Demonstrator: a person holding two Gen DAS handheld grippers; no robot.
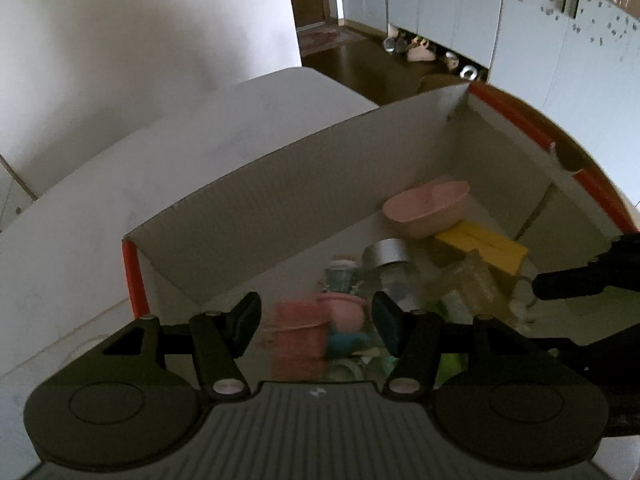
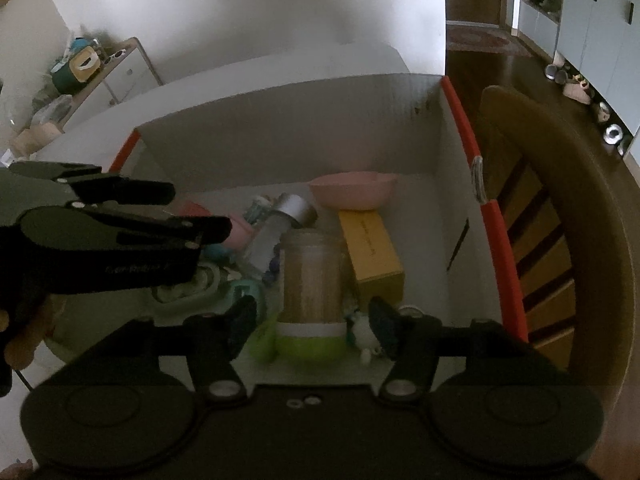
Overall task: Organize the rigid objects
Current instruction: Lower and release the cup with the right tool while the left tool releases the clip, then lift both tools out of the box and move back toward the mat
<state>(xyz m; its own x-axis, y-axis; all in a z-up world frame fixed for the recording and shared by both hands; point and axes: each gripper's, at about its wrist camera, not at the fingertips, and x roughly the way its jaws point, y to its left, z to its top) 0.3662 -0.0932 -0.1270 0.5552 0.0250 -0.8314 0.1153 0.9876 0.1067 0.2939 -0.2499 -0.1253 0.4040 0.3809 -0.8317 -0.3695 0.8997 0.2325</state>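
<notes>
Both the left gripper [image 1: 316,322] and right gripper [image 2: 312,322] tilt downward, jaws parted, gripping nothing.

Dim, fisheye-bent views; the box [image 1: 280,184] contents look motion-blurred, perhaps just out of focus.

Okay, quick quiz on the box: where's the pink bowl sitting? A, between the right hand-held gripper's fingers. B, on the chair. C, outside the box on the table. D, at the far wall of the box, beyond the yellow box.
D: the pink bowl lies inside the box by its far wall, just beyond the yellow box.
</notes>
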